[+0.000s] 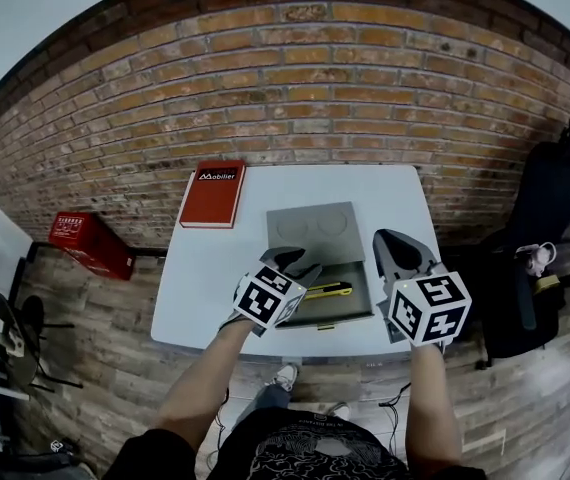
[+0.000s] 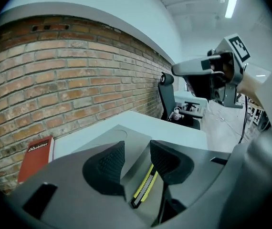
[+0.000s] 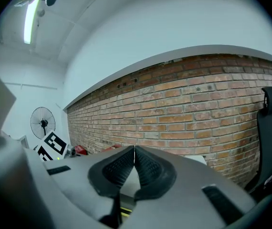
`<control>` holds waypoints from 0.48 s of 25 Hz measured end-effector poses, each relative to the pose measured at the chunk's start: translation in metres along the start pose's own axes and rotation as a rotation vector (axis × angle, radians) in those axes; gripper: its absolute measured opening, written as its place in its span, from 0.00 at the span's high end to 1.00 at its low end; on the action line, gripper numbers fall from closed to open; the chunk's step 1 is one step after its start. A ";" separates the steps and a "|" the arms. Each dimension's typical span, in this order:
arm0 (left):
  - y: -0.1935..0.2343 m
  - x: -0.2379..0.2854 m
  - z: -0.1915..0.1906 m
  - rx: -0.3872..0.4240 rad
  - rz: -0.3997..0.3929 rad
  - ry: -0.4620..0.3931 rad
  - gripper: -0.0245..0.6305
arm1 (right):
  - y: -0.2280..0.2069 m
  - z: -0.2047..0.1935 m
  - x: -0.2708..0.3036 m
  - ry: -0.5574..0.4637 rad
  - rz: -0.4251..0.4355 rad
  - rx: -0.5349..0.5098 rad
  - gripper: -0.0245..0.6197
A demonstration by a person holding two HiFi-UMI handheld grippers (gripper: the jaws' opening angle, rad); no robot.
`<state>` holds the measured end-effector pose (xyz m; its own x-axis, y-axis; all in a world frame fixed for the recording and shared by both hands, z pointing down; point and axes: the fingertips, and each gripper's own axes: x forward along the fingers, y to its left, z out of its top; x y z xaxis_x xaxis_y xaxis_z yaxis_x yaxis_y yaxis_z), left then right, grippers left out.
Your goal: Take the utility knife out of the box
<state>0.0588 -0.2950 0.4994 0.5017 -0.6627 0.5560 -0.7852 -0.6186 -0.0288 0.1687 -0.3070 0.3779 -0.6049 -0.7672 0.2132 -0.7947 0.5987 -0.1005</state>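
Observation:
A yellow-and-black utility knife (image 1: 331,290) lies in the shallow grey box (image 1: 340,318) at the front of the white table (image 1: 215,278). The box's flat lid (image 1: 313,230) rests behind it. My left gripper (image 1: 299,264) hangs over the box's left part, open, its fingertips just left of the knife. In the left gripper view the knife (image 2: 144,184) lies below the gap of the left gripper (image 2: 137,146), untouched. My right gripper (image 1: 401,250) is at the box's right edge, shut with nothing in it. In its own view the right gripper (image 3: 134,148) has its pads meeting.
A red book (image 1: 212,194) lies at the table's back left. A red crate (image 1: 90,243) stands on the floor to the left, with a fan (image 1: 5,333) nearer. A black office chair (image 1: 550,218) stands to the right. A brick wall runs behind the table.

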 end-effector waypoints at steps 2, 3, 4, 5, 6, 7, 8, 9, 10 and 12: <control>-0.008 0.009 -0.010 0.036 -0.031 0.036 0.69 | -0.002 -0.001 -0.003 -0.002 -0.011 0.007 0.93; -0.012 0.013 -0.014 0.048 -0.047 0.051 0.69 | -0.004 -0.002 -0.005 -0.001 -0.016 0.010 0.93; -0.016 0.019 -0.019 0.058 -0.064 0.066 0.68 | -0.005 -0.004 -0.006 0.001 -0.020 0.012 0.93; -0.019 0.024 -0.023 0.069 -0.080 0.083 0.69 | -0.007 -0.005 -0.008 0.003 -0.024 0.015 0.93; -0.023 0.029 -0.029 0.084 -0.095 0.104 0.69 | -0.008 -0.007 -0.009 0.006 -0.027 0.021 0.93; -0.026 0.035 -0.036 0.101 -0.109 0.130 0.68 | -0.009 -0.008 -0.010 0.007 -0.030 0.030 0.93; -0.028 0.039 -0.042 0.118 -0.122 0.155 0.69 | -0.011 -0.009 -0.012 0.006 -0.032 0.042 0.93; -0.031 0.043 -0.047 0.134 -0.136 0.178 0.69 | -0.013 -0.010 -0.014 0.004 -0.035 0.055 0.93; -0.034 0.046 -0.052 0.148 -0.151 0.198 0.68 | -0.015 -0.011 -0.016 0.003 -0.041 0.064 0.93; -0.039 0.051 -0.061 0.178 -0.182 0.239 0.68 | -0.018 -0.012 -0.019 0.003 -0.058 0.070 0.93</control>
<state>0.0926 -0.2784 0.5797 0.5117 -0.4303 0.7437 -0.6044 -0.7954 -0.0443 0.1954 -0.3008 0.3874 -0.5579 -0.7991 0.2240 -0.8299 0.5357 -0.1561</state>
